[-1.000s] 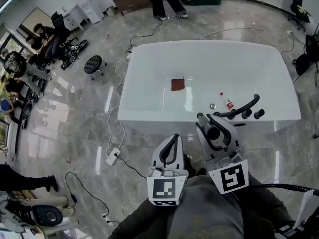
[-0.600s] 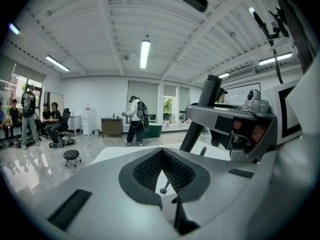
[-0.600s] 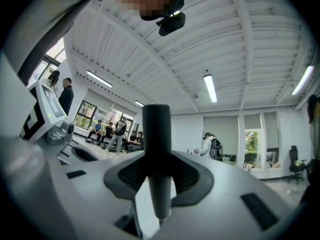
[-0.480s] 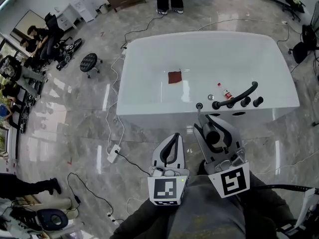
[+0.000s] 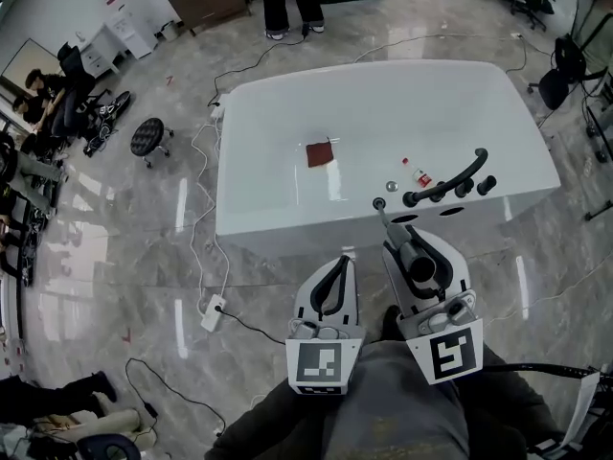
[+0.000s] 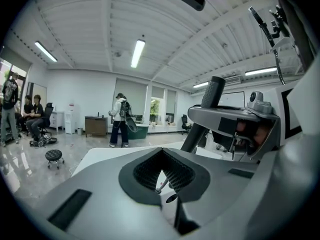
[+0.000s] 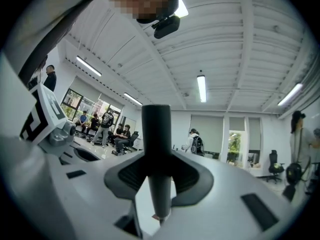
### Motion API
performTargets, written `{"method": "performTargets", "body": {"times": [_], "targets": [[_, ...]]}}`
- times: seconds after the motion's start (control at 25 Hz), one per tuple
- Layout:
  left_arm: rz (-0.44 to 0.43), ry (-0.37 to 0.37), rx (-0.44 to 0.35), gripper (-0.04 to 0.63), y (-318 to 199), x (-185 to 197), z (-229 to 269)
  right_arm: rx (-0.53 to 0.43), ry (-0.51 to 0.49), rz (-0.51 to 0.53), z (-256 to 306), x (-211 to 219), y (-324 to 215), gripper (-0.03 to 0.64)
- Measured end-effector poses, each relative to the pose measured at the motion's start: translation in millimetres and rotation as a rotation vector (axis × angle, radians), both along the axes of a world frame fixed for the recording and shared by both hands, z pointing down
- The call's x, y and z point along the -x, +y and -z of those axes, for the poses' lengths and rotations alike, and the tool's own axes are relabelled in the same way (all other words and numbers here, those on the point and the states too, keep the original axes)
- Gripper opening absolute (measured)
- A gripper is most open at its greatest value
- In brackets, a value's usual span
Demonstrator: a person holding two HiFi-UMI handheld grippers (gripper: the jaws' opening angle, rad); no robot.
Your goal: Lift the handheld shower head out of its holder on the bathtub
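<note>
Since 1.0 s ago: right gripper has drawn back from the bathtub. Its tip was over the near rim and is now just off the near wall, above the floor. The tub sits higher and further left in the head view.

Right gripper: jaws closed on the shower head, a dark cylindrical handle that stands upright between them in the right gripper view.

Shower head is out of its holder, the small round fitting on the tub's near rim. A thin hose runs from the fitting to the gripper.

Left gripper: jaws together at the tips, nothing between them. It is held beside the right one, short of the tub's near wall.

On the near rim toward the right corner:
- black curved spout
- black knobs beside it

Inside the tub:
- dark red cloth, near the middle
- small bottle, close to the near rim

On the floor off the tub's near left corner: white power strip.
</note>
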State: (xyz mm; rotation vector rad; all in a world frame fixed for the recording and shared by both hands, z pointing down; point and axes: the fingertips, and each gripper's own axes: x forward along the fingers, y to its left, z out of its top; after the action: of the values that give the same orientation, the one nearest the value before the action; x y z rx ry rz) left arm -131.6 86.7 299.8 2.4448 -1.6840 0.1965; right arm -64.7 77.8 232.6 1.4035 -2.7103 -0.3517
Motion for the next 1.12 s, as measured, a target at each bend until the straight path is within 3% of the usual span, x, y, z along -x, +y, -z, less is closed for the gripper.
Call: {"method": "performTargets", "body": {"times": [0.64, 1.12], "targets": [[-0.110, 0.053, 0.022, 0.003, 6, 20, -1, 0.008, 0.027, -0.097, -2, 26, 16, 0.133], [-0.130, 0.014, -0.035, 0.003, 6, 10, 18, -0.033, 0.005, -0.100, 15, 17, 19, 0.133]]}}
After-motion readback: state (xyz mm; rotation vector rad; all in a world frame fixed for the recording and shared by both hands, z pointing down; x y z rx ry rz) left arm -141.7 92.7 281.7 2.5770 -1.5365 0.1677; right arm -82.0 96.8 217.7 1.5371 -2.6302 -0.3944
